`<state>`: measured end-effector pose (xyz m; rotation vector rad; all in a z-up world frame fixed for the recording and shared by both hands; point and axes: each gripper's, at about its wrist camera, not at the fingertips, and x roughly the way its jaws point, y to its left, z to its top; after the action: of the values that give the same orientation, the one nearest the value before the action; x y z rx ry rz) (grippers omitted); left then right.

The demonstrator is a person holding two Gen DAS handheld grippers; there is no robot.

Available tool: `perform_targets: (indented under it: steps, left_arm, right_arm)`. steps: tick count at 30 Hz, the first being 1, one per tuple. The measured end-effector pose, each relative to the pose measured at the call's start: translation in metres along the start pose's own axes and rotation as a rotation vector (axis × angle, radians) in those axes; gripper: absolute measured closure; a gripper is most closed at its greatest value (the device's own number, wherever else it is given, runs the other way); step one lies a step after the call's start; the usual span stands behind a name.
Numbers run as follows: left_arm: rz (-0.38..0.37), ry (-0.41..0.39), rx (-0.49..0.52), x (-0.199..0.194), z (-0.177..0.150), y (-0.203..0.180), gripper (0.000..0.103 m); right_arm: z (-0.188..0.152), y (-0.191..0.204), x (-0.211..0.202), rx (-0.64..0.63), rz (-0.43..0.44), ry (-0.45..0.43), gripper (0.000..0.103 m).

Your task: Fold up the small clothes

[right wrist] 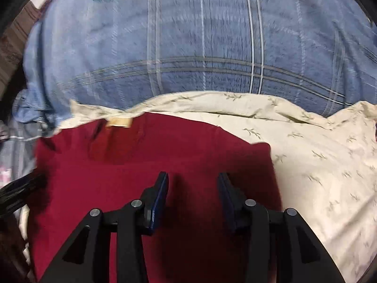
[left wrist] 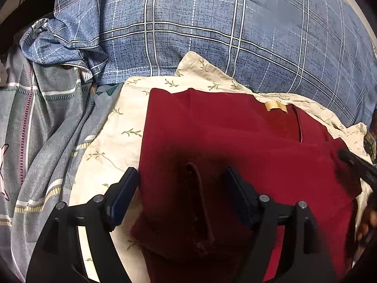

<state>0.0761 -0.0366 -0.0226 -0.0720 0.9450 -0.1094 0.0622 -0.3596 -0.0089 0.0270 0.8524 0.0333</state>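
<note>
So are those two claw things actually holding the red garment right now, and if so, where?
Nothing is held. The left gripper and the right gripper both stand open above the dark red garment, with no fabric pinched between their pads.

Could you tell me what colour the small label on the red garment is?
The label is gold-tan, clearest in the left wrist view.

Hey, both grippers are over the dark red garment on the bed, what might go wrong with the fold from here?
1. The left gripper stands open around a raised fold of the dark red garment; closing there may bunch it.
2. The garment lies on a loose cream leaf-print cloth, which could drag along.
3. The right gripper is open over flat fabric and may grab several layers.
</note>
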Motion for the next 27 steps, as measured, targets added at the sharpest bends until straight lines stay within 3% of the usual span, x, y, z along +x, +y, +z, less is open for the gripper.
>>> perform_targets:
  steps: [3, 6, 10, 18, 27]
  left_arm:
    - [0.002, 0.007, -0.005, 0.001, -0.001, 0.0, 0.027]
    - [0.013, 0.008, -0.001, 0.003, -0.002, -0.001, 0.026]
    - [0.014, 0.0, -0.005, -0.003, -0.005, -0.001, 0.026]
    - [0.009, -0.063, 0.008, -0.033, -0.019, -0.002, 0.026]
    - [0.056, -0.12, 0.056, -0.069, -0.04, -0.008, 0.022]
  right_arm:
    - [-0.019, 0.005, -0.026, -0.032, 0.002, -0.014, 0.047]
    - [-0.042, 0.007, -0.017, -0.077, -0.022, 0.048, 0.045]
    - [-0.045, 0.018, -0.026, -0.12, -0.055, 0.015, 0.044]
    - [-0.057, 0.012, -0.056, -0.026, 0.008, -0.142, 0.034]
    - [-0.061, 0.005, -0.052, 0.004, 0.033, -0.137, 0.032]
